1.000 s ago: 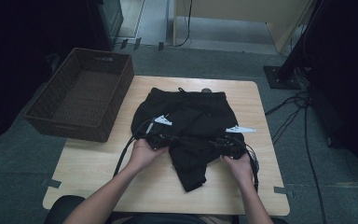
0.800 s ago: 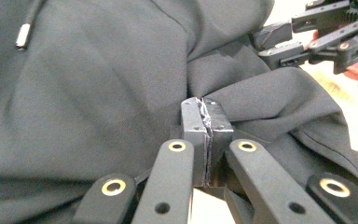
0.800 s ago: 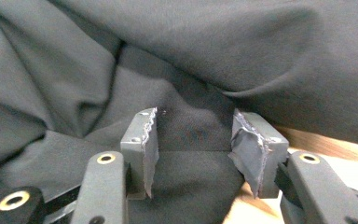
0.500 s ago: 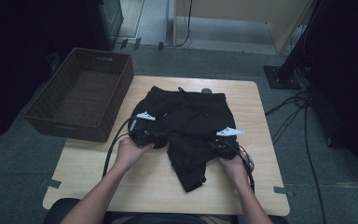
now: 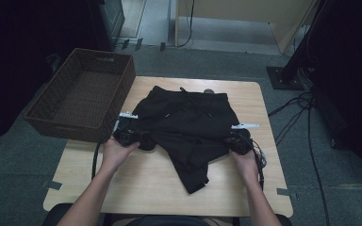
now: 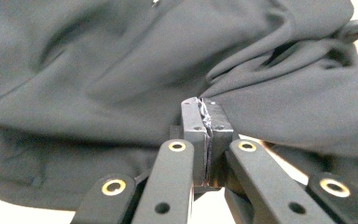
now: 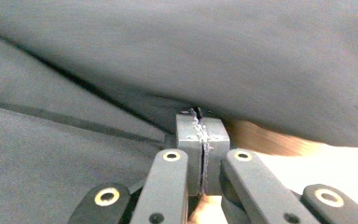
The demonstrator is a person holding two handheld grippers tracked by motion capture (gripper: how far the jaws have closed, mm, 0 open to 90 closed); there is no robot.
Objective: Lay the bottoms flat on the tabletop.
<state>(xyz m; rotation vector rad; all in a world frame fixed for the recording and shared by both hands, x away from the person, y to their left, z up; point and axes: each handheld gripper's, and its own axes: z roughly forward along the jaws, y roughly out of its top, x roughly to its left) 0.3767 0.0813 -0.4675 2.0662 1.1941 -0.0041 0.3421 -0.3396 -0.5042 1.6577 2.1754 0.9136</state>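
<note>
At frame centre of the high view, crumpled black fabric shorts (image 5: pixel 188 125) are lying on the light wooden desk (image 5: pixel 132 181); left gripper (image 5: pixel 131 136) and right gripper (image 5: pixel 238 141), fingers pressed together, are pinching their edges.

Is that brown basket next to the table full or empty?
Empty: the high view shows the basket's bare woven floor, with nothing lying inside.

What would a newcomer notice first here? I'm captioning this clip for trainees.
The black shorts spread rumpled across the middle of the wooden table. A hand at each side holds the left tongs and right tongs, both shut at the cloth's edges. A dark wicker basket sits off the table's left corner.
</note>
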